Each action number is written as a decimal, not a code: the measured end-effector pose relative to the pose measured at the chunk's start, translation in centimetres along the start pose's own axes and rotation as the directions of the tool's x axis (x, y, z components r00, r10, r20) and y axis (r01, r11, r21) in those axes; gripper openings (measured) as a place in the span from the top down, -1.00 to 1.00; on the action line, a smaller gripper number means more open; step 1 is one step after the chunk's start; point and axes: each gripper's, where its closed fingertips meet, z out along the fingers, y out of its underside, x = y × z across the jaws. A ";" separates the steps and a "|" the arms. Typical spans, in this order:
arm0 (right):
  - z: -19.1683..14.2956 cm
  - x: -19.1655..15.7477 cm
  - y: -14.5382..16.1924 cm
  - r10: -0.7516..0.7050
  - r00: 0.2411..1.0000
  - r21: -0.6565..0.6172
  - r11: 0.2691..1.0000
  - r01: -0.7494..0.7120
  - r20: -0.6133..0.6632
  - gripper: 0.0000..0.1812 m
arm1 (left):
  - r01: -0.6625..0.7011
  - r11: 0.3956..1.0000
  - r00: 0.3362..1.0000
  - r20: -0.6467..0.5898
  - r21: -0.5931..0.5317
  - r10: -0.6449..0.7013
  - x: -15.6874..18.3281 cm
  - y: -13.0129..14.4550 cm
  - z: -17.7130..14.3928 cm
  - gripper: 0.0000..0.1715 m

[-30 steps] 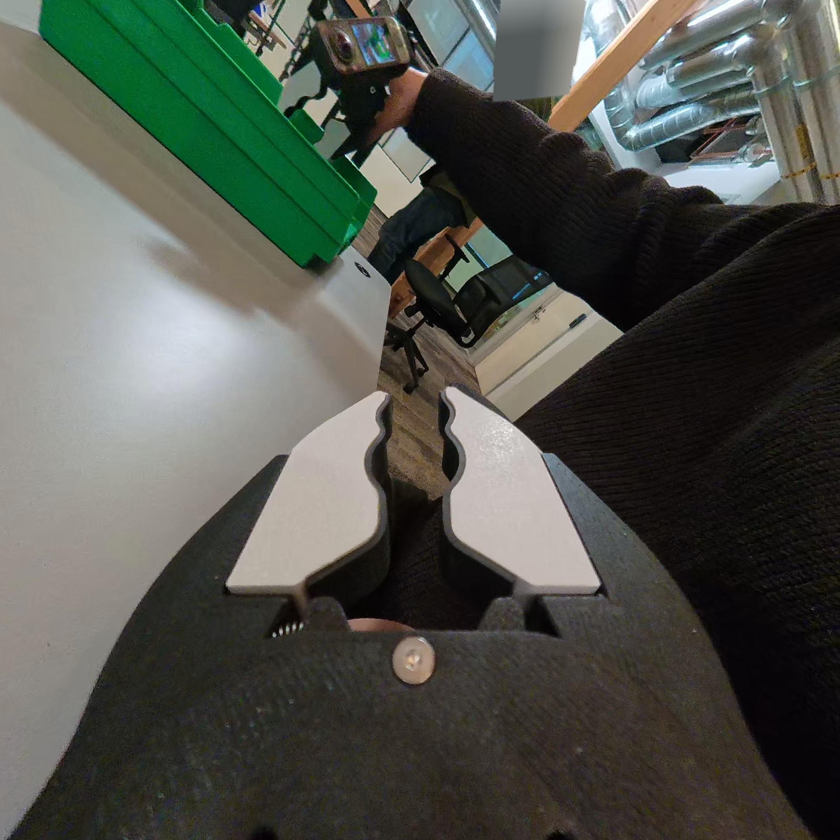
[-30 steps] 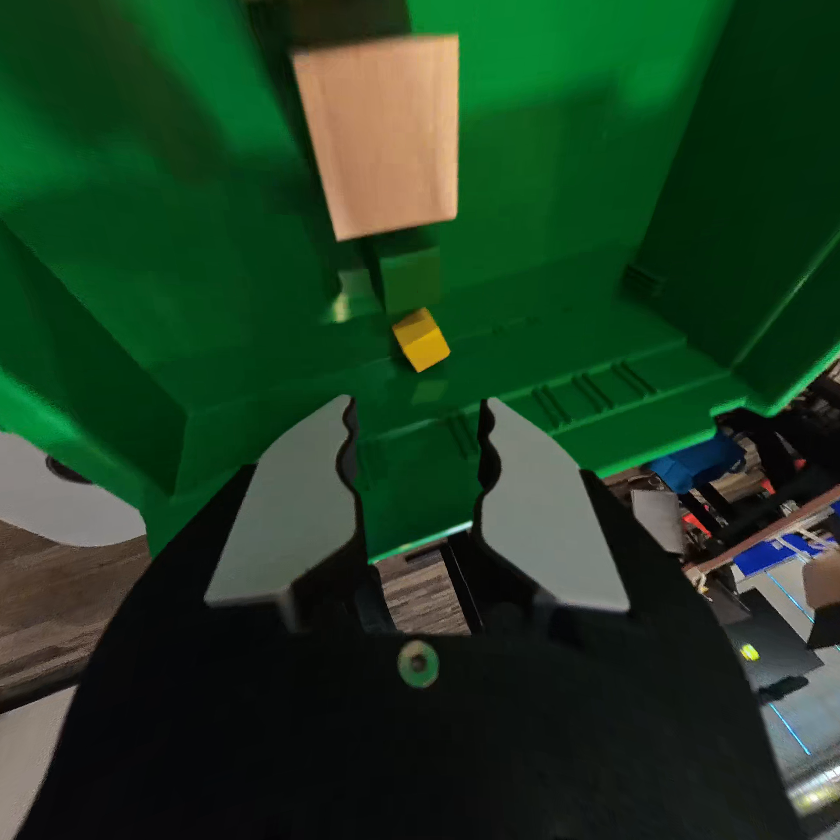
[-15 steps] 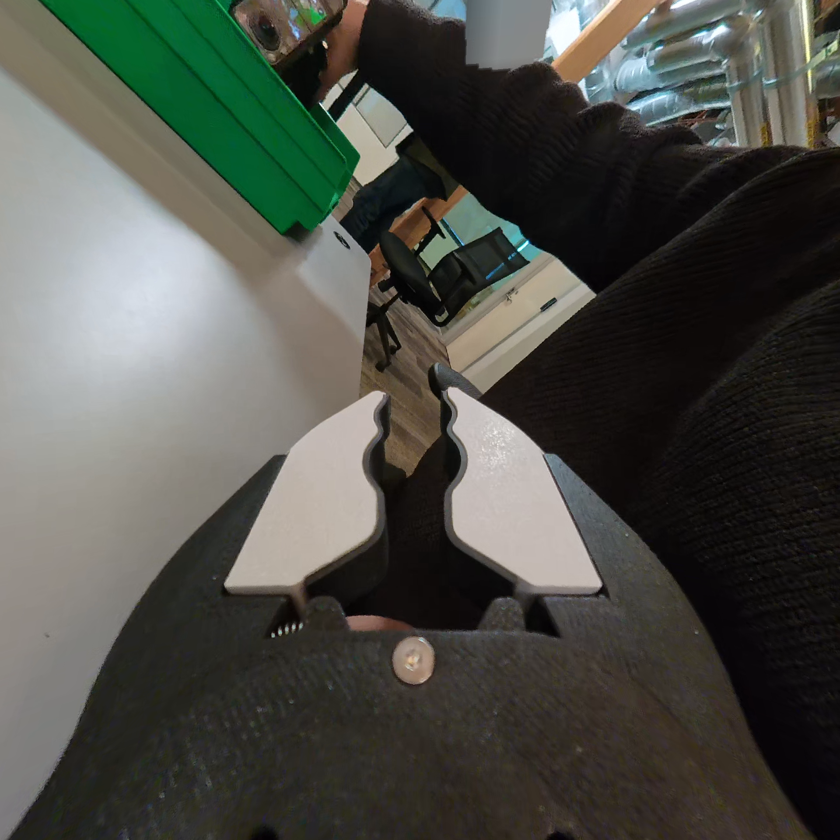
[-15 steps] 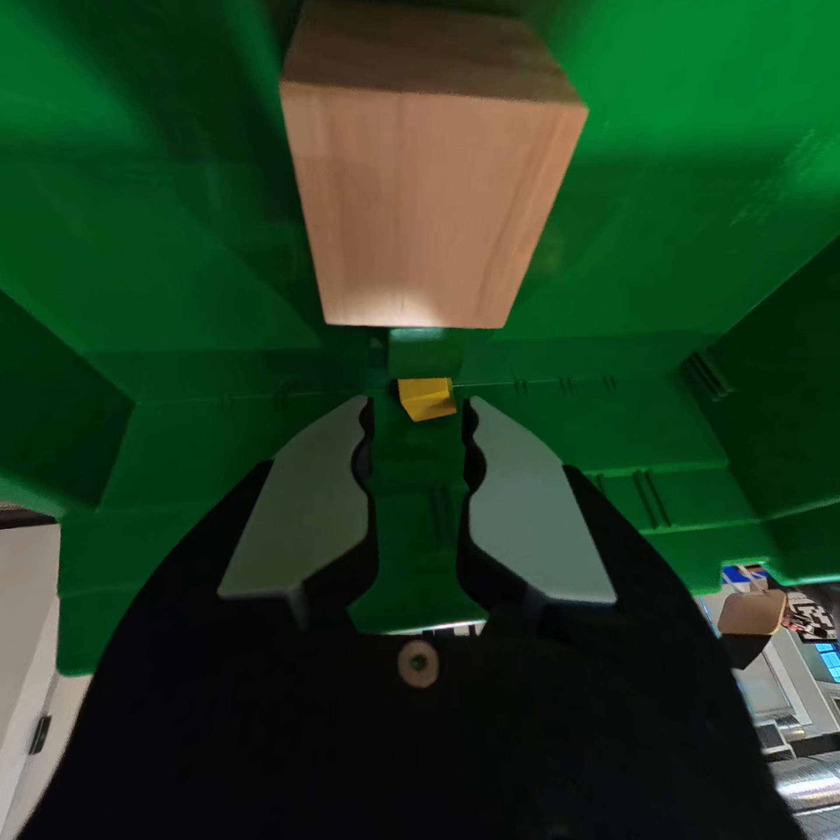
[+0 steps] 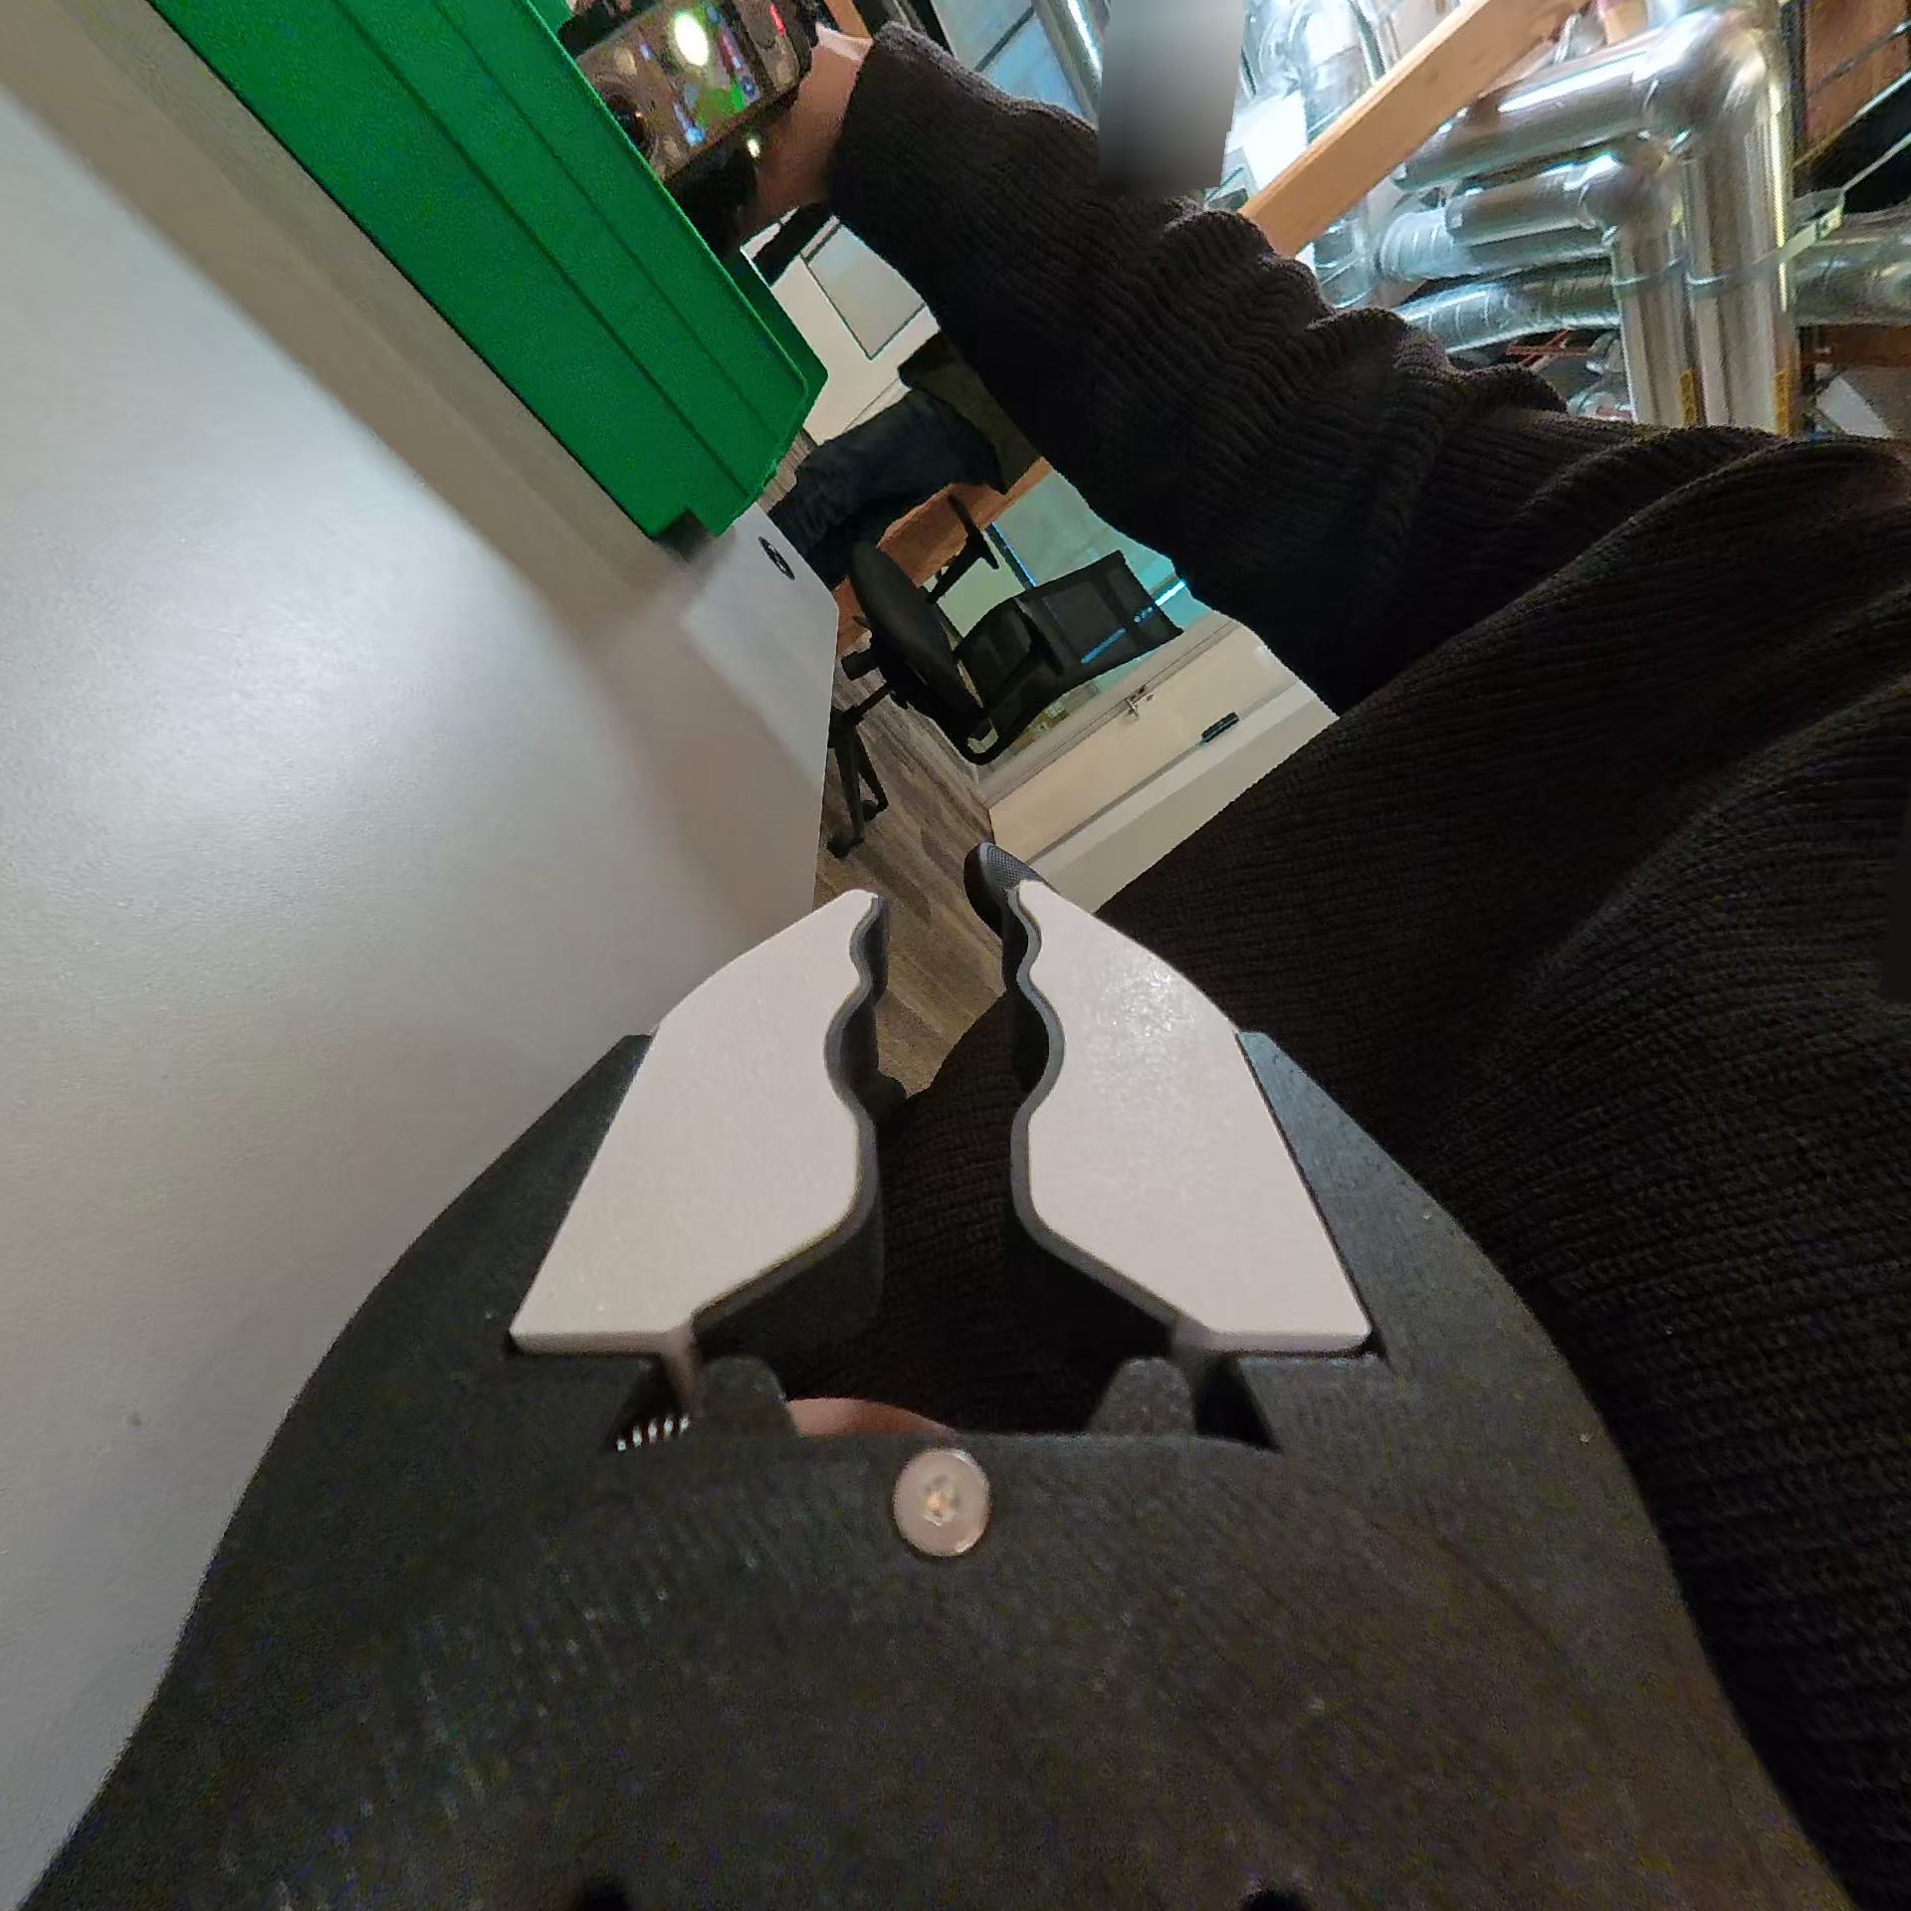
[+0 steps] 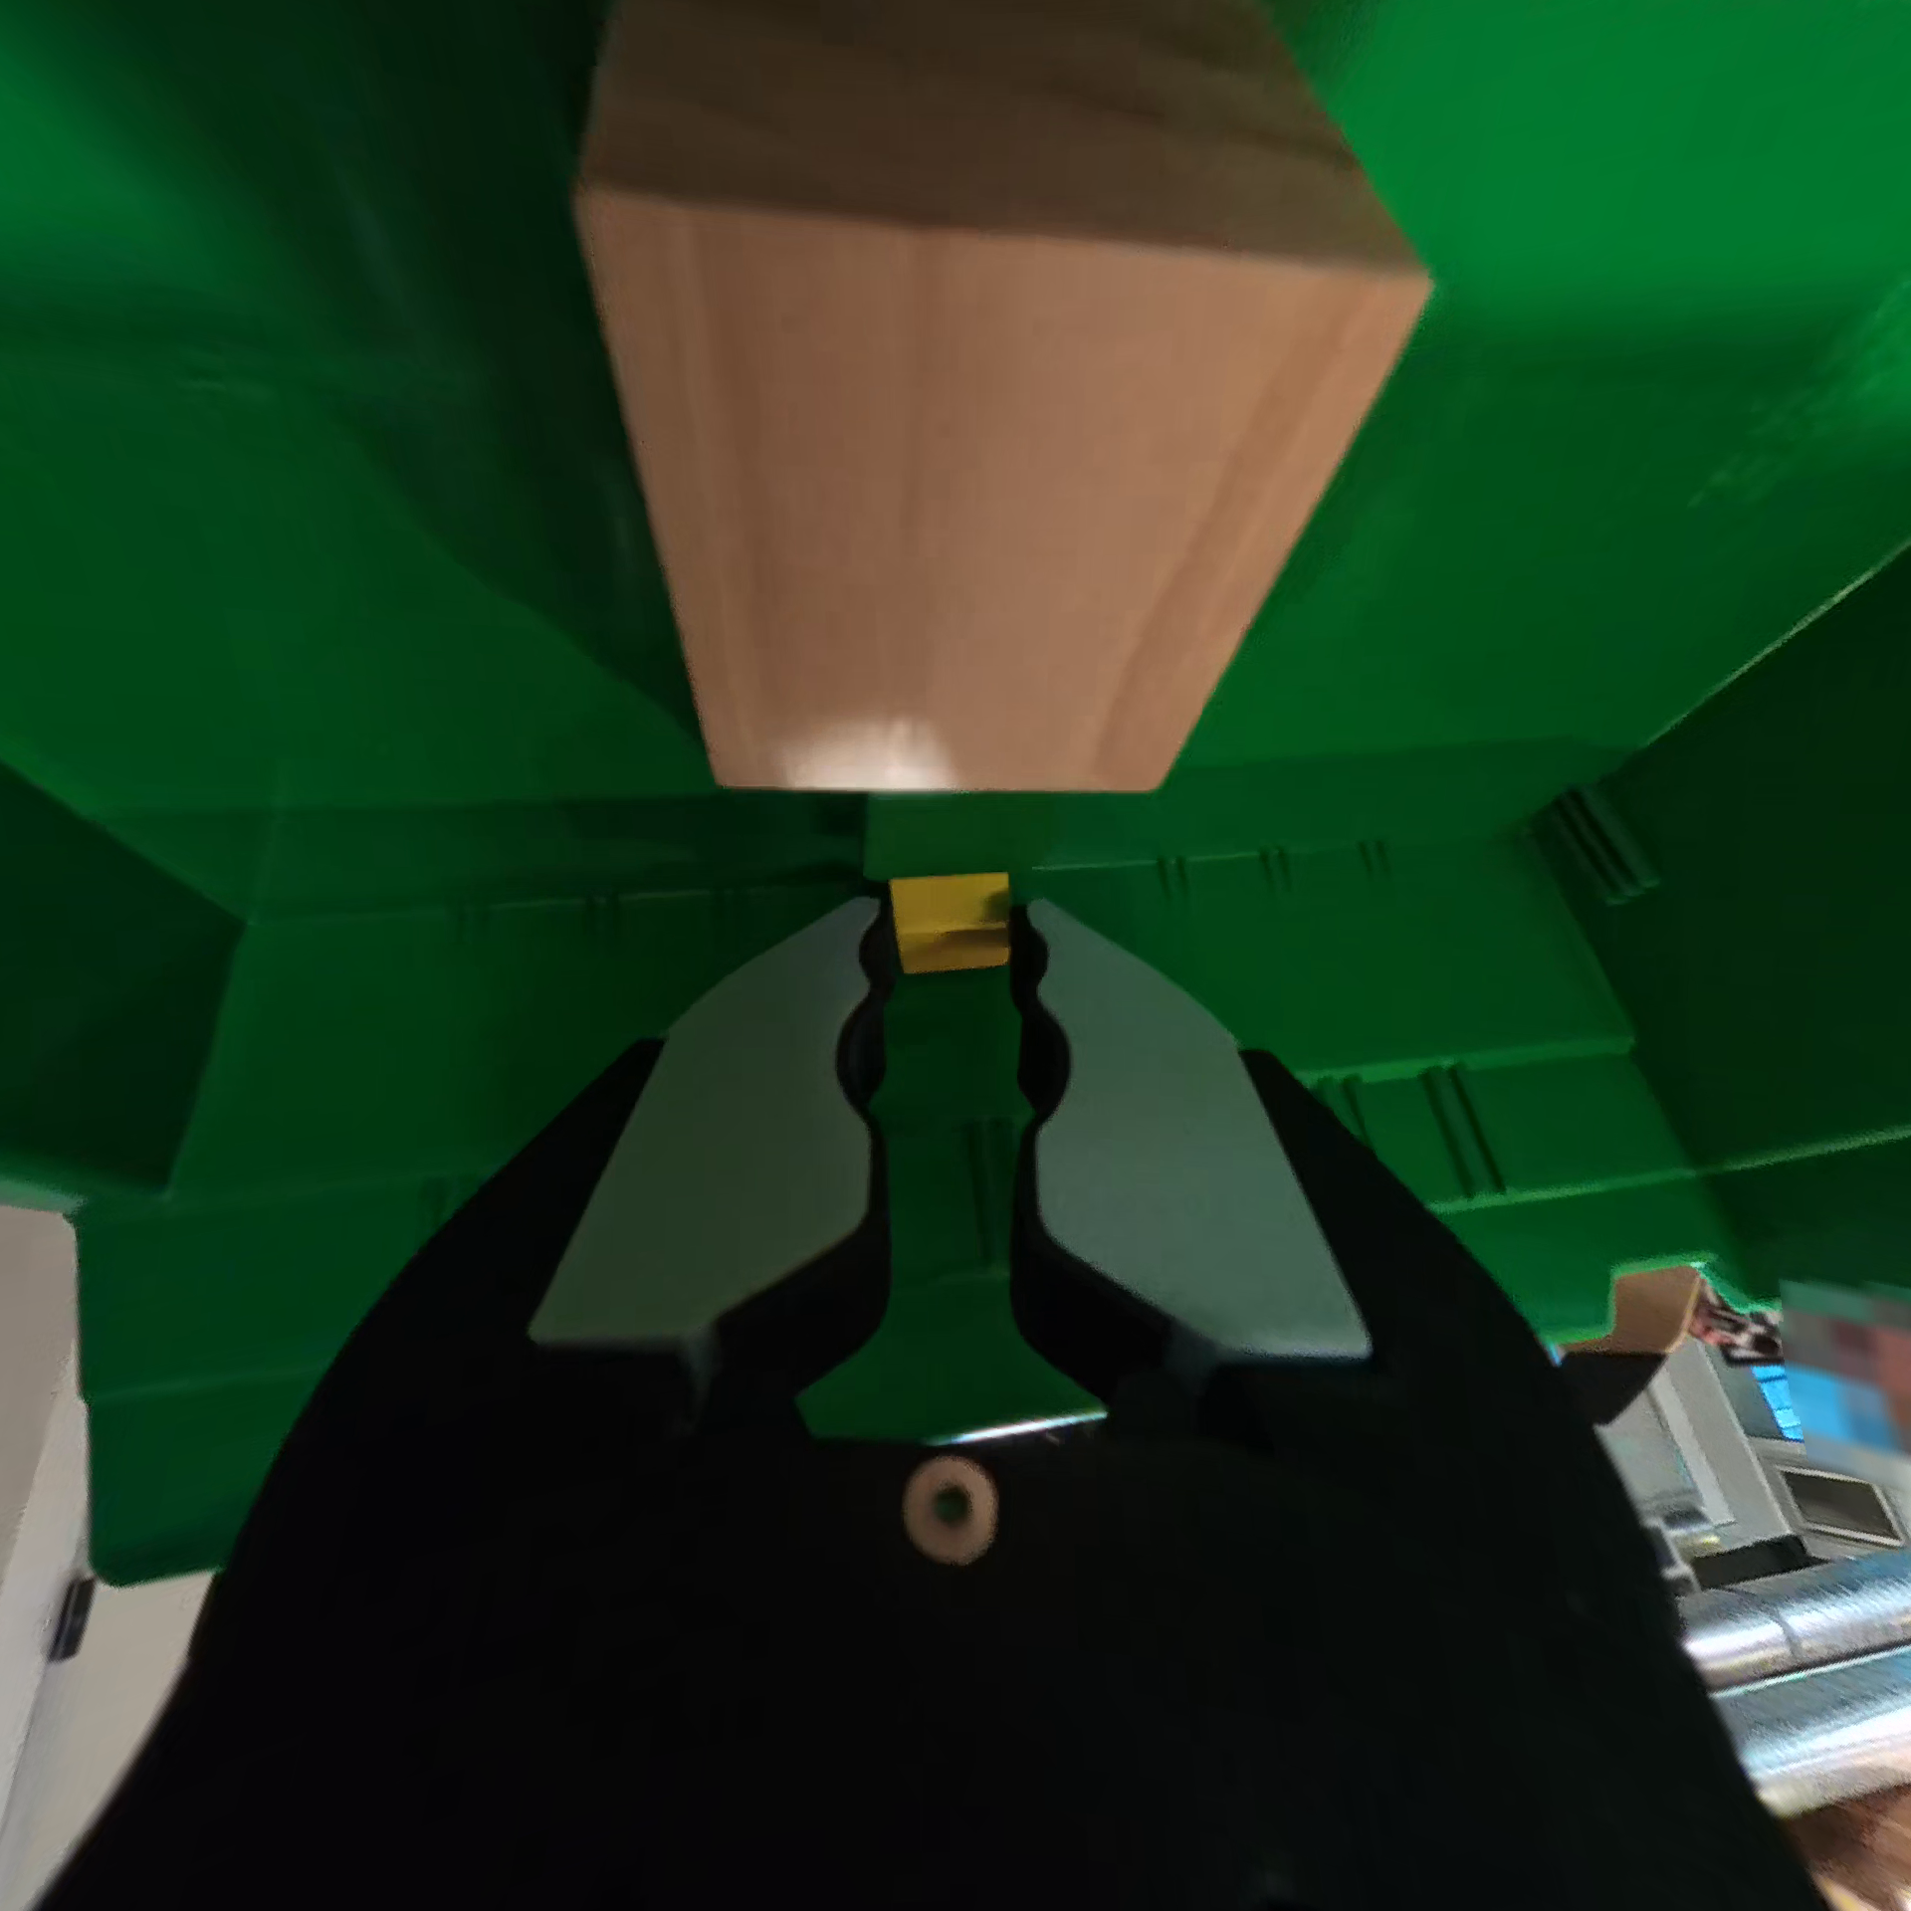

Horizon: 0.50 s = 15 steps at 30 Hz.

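Note:
In the right wrist view, my right gripper reaches into a green plastic bin. Its fingertips press on both sides of a small yellow cube on the bin floor. A large pale wooden block stands just beyond the cube. In the left wrist view, my left gripper is open with a narrow gap and empty. It hovers beside the white table, close to a person's black sweater. The same bin also shows in the left wrist view at the top left, with the right gripper's camera body above it.
The table edge drops to a wood floor, where a black office chair stands. Silver ducts run overhead. The bin's ribbed walls close in around the right gripper.
My right gripper has moved deeper into the bin, and its fingers have narrowed around the yellow cube, which now sits square between them. The left gripper has shifted slightly and stays open.

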 end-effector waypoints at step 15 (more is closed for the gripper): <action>0.3 -0.2 -0.1 0.079 0.996 0.003 0.997 -0.079 0.033 0.75 | -0.002 1.000 1.000 -0.008 -0.024 0.002 0.1 0.4 0.2 0.75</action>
